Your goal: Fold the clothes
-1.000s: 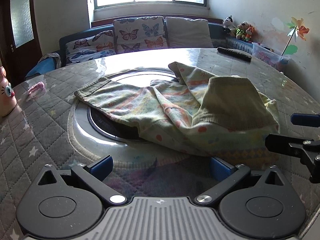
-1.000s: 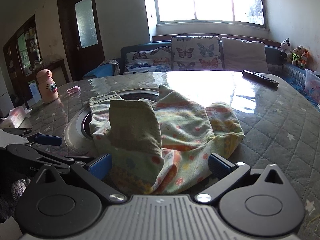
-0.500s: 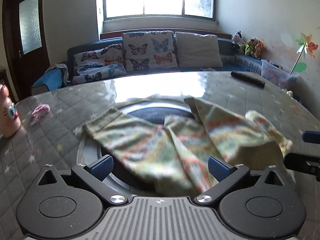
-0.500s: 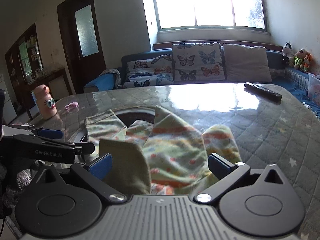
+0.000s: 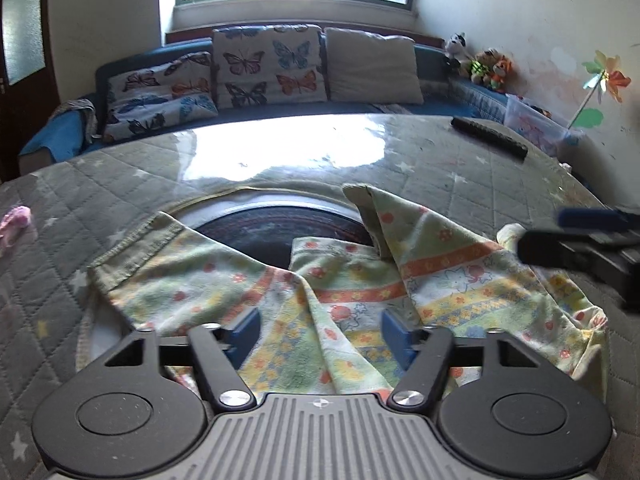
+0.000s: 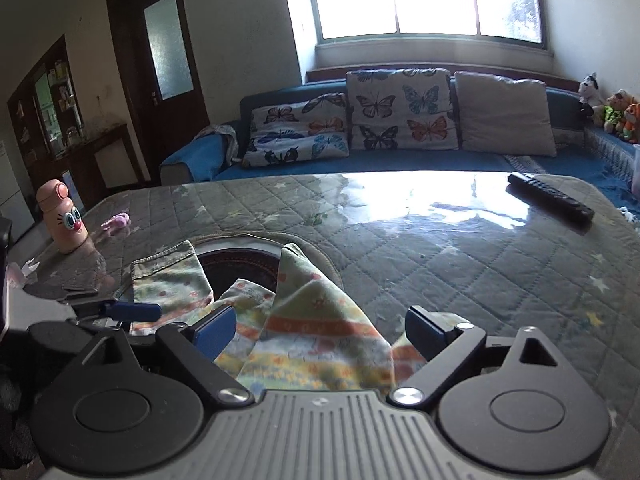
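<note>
A small pair of green patterned children's trousers (image 5: 360, 280) lies rumpled across the round inset in the middle of the quilted table (image 5: 120, 184). Its two legs spread away from me. My left gripper (image 5: 320, 336) is open, jaws wide, with the near waist part of the cloth lying between them. My right gripper (image 6: 320, 332) is open too, with cloth (image 6: 316, 320) bunched between its jaws. The right gripper also shows at the right edge of the left wrist view (image 5: 580, 248). I cannot tell if either gripper touches the cloth.
A black remote (image 6: 550, 202) lies at the far right of the table. A pink cartoon bottle (image 6: 62, 216) and a small pink item (image 6: 116, 222) sit at the far left. A sofa with butterfly cushions (image 6: 396, 112) runs behind the table.
The folded-over olive part of the trousers has come down and the cloth is pulled toward me. Both grippers have moved lower and closer, with cloth now between their jaws.
</note>
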Tool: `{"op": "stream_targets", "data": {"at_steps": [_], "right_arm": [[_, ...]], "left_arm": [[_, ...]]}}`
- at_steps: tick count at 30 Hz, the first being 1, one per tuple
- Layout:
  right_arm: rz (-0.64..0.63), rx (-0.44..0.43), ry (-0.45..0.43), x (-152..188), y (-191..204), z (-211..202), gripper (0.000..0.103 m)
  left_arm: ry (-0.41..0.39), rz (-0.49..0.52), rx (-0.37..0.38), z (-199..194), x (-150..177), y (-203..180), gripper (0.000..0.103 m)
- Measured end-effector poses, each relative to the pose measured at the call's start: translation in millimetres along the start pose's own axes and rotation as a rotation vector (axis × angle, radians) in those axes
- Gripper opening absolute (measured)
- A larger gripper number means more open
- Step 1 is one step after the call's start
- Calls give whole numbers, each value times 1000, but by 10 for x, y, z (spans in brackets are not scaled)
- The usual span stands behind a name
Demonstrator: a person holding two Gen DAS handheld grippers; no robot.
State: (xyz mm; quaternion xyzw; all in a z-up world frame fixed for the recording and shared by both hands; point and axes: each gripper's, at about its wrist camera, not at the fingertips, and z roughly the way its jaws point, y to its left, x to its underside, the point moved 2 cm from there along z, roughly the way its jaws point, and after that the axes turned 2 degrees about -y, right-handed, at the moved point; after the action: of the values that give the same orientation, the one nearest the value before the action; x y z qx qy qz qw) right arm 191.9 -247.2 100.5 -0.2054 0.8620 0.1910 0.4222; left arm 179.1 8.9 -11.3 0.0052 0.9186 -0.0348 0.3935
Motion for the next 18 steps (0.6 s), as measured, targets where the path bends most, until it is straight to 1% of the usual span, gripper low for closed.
{"op": "stream_targets", "data": {"at_steps": [1,4,5,9,11,14,16,18], "right_arm": [[-8,-3,8,-26,6,66,91],[-49,-13,36,-113,76,378,88],[-55,-17,46,-134,93,465,87],[-71,-31,82,-176,144,763,79],[-81,-34,106,-188,170,924,76],[-95,-36,138,-178,191,1087,63],[-98,-34,154,-165,178,1140,53],[-96,-28,164,-147,150,1167,32]], "left_arm": [[9,-2,8,20,11,5,56],[28,-7,30,53,35,18,39],[29,-6,36,53,36,18,35],[29,-7,47,52,4,33,34],[26,-8,45,61,-34,42,38],[30,1,47,108,-75,36,38],[43,5,49,155,-83,27,37],[58,7,50,195,-68,23,28]]}}
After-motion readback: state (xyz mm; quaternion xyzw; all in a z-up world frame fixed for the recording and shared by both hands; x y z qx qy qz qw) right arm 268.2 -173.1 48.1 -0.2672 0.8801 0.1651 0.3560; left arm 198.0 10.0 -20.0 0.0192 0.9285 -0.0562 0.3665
